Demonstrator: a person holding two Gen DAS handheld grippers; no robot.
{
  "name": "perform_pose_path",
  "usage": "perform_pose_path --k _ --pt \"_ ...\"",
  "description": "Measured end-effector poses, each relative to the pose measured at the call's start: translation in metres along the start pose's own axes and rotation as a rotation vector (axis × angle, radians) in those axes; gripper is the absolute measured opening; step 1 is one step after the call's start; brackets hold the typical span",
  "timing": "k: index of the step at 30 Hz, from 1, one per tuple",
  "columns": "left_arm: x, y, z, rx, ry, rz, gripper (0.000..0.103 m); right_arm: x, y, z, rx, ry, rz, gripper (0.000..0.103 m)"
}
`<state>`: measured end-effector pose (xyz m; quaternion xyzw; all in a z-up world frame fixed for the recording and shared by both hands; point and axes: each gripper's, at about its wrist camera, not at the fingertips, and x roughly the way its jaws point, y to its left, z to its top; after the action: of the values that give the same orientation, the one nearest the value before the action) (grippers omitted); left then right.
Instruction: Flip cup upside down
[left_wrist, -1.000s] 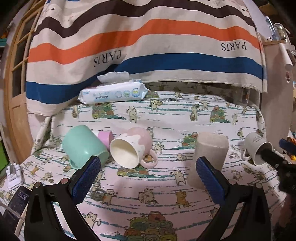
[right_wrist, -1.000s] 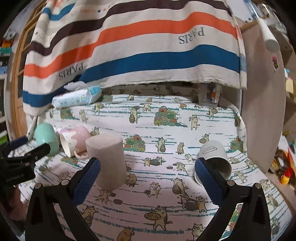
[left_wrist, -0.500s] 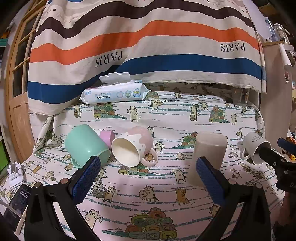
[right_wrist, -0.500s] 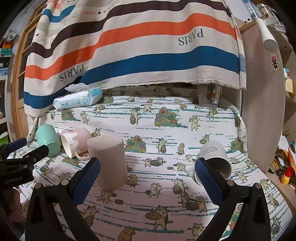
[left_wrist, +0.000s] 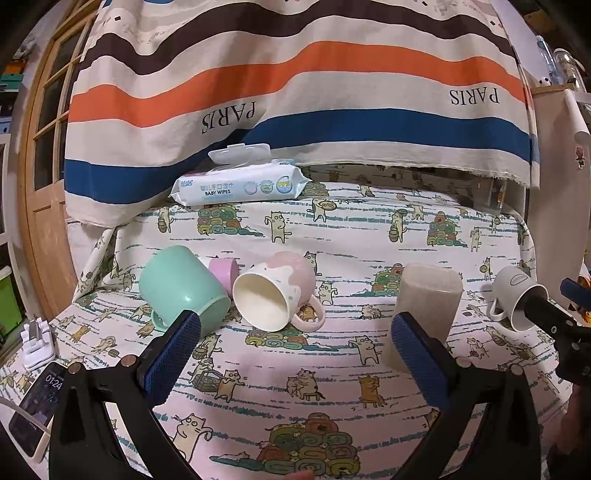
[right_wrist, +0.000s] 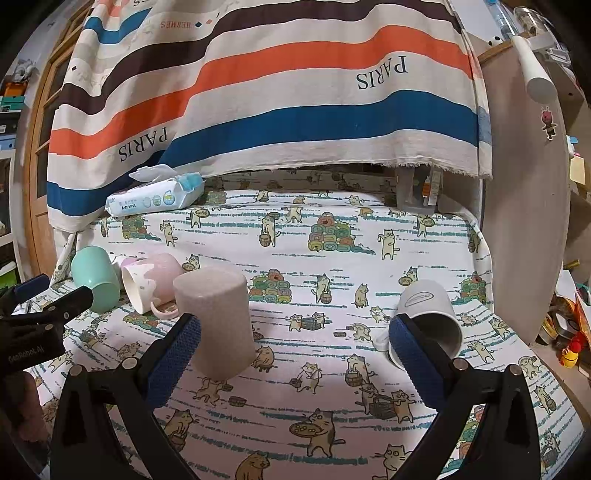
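Left gripper (left_wrist: 295, 345): jaws spread wide, holding nothing, above the cat-print surface (left_wrist: 369, 229).
Right gripper (right_wrist: 295, 345): released, jaws wide apart, empty.
Beige cup (right_wrist: 218, 325): stands upside down at 9 o'clock of the right view, just behind the left finger.
White mug (right_wrist: 430, 319): on its side at 3 o'clock, mouth toward the camera.
Pink mug (left_wrist: 275, 291): lying on its side, mint cup (left_wrist: 181, 291) just beside it at 9 o'clock.
Baby wipes (left_wrist: 240, 182): at 12 o'clock, against the striped cloth (left_wrist: 295, 92).

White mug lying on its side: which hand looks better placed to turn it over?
Probably the right. The white mug lies beside the open right gripper, while the left gripper faces other cups.
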<state>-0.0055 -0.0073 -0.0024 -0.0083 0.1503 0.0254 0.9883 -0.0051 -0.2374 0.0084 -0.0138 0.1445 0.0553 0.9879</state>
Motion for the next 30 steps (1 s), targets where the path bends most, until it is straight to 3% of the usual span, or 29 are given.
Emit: perform_pose_path --k 30 --pt "-0.0002 0.0004 -0.0011 0.009 0.003 -0.021 0.103 0.0049 -0.0047 -0.0015 0.031 0.032 -0.001 0.103"
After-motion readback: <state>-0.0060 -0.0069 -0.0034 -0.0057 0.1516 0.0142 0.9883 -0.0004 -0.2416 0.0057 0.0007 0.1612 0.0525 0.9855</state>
